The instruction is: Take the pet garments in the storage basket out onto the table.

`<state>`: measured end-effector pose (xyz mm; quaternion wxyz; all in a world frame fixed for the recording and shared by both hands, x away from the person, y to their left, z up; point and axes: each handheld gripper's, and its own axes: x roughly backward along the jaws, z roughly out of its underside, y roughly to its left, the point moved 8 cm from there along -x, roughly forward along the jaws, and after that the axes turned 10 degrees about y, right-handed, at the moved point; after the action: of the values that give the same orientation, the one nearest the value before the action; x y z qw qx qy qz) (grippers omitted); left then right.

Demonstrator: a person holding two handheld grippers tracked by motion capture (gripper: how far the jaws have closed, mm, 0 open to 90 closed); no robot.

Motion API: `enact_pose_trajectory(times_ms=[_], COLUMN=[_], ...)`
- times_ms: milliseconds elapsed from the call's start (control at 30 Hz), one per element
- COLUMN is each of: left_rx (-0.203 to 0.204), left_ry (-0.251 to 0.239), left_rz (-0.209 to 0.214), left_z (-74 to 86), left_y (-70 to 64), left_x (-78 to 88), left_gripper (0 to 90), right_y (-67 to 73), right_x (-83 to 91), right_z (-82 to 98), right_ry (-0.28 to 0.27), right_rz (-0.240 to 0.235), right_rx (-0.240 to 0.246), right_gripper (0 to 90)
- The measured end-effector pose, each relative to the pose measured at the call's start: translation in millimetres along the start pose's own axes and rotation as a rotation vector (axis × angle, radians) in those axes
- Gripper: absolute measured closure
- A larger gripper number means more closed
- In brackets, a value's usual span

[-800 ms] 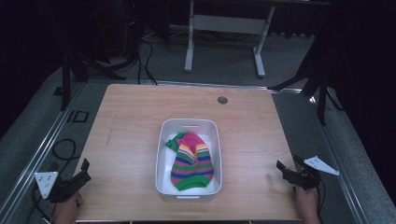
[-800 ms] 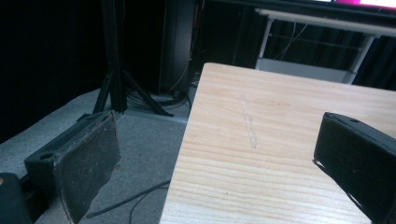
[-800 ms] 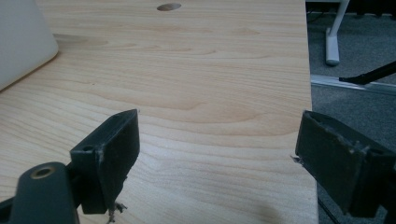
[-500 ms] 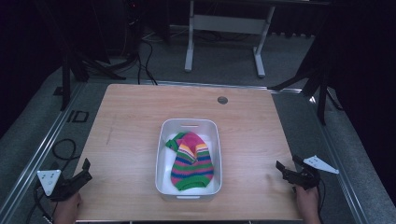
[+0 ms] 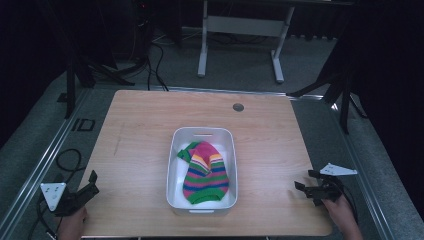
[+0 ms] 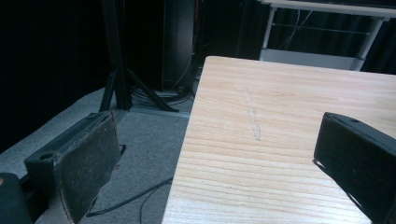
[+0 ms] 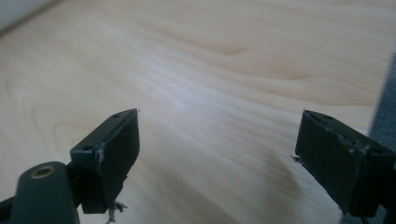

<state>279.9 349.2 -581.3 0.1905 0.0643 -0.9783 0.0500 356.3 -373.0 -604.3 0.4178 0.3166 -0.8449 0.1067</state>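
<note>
From the high view we see very little change from the earlier pictures. The left gripper [image 5: 85,192] sits a touch nearer the near-left corner of the pale wooden table [image 5: 140,130]. The right gripper [image 5: 309,187] stays at the near-right edge, though its small shift is hard to judge at this size. The white rectangular plastic tub [image 5: 231,150] rests in the middle, toward the near edge, with the rainbow-striped knitted sock [image 5: 205,172] lying flat inside it, green cuff toward us. Neither tool is near it, so we judge that no handling has begun.

In the left gripper view, our left gripper [image 6: 219,163] stands with its jaws wide apart and nothing between them. One jaw hangs over the grey floor [image 6: 149,149] beyond the table's left edge, and the other over the wood.

In the right gripper view, our right gripper [image 7: 217,154] is likewise spread wide and empty, low over bare wood near the right edge.
</note>
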Motion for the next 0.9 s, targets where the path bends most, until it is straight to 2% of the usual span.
enact_pose_trajectory(times_ms=[67,233,400,700,867,900], left_rx=[0.000,-0.002,-0.011,-0.033,-0.036,-0.036], left_ry=[0.003,0.010,0.014,0.025,0.027,0.027], left_rz=[0.006,0.017,0.019,0.030,0.029,0.029], left_z=[0.2,0.9,1.4,2.4,2.6,2.6], left_y=[-0.5,-1.3,-2.5,-5.0,-5.1,-5.1], left_x=[-0.3,-0.8,-1.1,-2.1,-2.1,-2.1], left_gripper=[0.9,0.9,0.9,1.0,0.9,0.9], right_y=[5.3,23.1,42.1,82.5,102.9,102.9], right_x=[-1.0,-2.9,-4.5,-3.9,0.5,0.5], right_z=[-3.2,-17.5,-38.7,-80.0,-105.2,-105.2], right_ry=[0.041,0.089,0.099,0.106,0.103,0.103], right_rz=[-0.025,-0.089,-0.125,-0.221,-0.251,-0.251], right_rx=[0.032,0.086,0.156,0.282,0.350,0.350], right_gripper=[13.5,13.4,13.4,13.4,13.4,13.4])
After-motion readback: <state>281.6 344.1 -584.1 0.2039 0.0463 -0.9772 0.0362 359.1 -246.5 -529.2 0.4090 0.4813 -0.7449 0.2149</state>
